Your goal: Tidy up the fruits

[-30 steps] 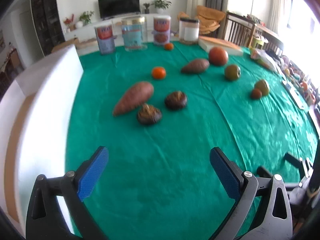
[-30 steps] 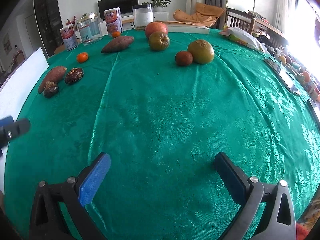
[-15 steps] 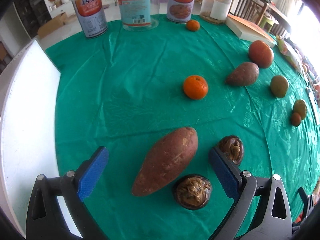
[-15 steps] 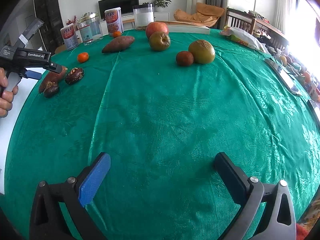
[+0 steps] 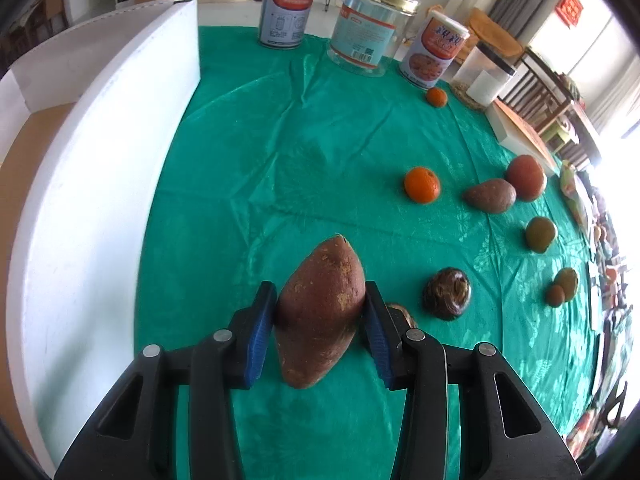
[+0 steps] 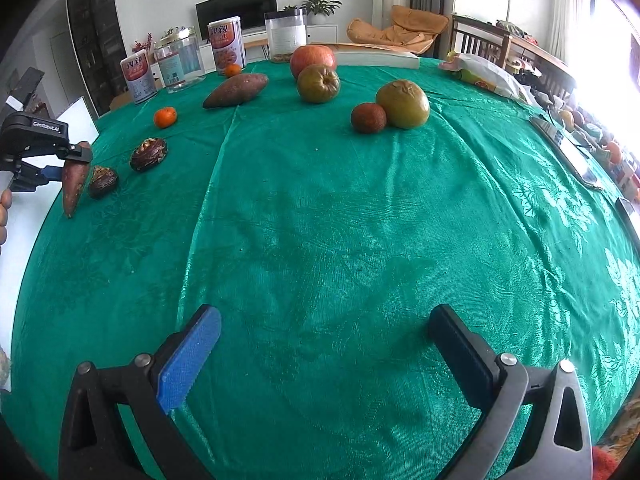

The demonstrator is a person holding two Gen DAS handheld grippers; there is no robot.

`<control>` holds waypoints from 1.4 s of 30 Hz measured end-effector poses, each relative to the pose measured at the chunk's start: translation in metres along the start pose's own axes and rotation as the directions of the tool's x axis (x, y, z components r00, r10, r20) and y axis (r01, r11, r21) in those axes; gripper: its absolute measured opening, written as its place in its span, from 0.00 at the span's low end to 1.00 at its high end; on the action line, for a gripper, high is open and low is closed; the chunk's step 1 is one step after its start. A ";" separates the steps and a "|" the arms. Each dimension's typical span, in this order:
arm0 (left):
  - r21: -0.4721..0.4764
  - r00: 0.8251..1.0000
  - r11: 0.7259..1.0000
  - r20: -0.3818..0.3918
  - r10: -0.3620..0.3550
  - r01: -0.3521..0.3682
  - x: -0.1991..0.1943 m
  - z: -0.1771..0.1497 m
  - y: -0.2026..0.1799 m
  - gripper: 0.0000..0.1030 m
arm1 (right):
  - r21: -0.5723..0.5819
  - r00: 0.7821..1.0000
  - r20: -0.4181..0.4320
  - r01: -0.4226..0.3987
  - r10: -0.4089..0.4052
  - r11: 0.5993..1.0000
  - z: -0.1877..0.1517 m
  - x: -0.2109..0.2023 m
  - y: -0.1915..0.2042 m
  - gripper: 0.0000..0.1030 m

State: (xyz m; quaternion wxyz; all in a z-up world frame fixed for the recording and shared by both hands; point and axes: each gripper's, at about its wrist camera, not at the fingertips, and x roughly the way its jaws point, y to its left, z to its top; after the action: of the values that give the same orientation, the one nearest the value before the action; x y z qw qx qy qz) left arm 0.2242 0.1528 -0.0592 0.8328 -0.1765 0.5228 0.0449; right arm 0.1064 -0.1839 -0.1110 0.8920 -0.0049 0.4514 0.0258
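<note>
A large reddish-brown sweet potato [image 5: 316, 344] sits between the blue pads of my left gripper [image 5: 320, 296]. The jaws are closing and both pads press on its sides. The right wrist view shows this sweet potato [image 6: 74, 188] tilted tip-down at the table's left edge, in the left gripper [image 6: 76, 160]. Two dark wrinkled fruits [image 6: 103, 181] [image 6: 149, 154] lie just beside it. My right gripper [image 6: 324, 332] hangs open over bare green cloth, with nothing between its fingers.
A white foam box [image 5: 100, 160] borders the table's left side. Farther off lie an orange [image 5: 422, 184], a second sweet potato [image 5: 490, 196], a red apple [image 5: 526, 178] and green fruits [image 6: 318, 83] [image 6: 403, 104]. Cans [image 5: 286, 4] and a jar [image 5: 370, 28] stand at the far edge.
The left gripper moved forward over the sweet potato, rolled, and closed from wide open onto it. The sweet potato now stands tilted. The right gripper has not moved.
</note>
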 end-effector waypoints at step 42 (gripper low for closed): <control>0.354 0.962 0.915 0.253 0.105 -0.193 0.002 -0.076 -0.078 0.85 | -0.157 1.000 -0.016 -0.029 0.027 0.987 0.057 0.044 0.018 1.00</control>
State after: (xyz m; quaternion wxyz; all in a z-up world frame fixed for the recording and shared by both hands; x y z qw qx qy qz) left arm 0.1803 0.0539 -0.0711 0.8997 0.0329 0.4344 0.0277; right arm 0.1776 -0.1625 -0.1119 0.8851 -0.0693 0.4543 0.0738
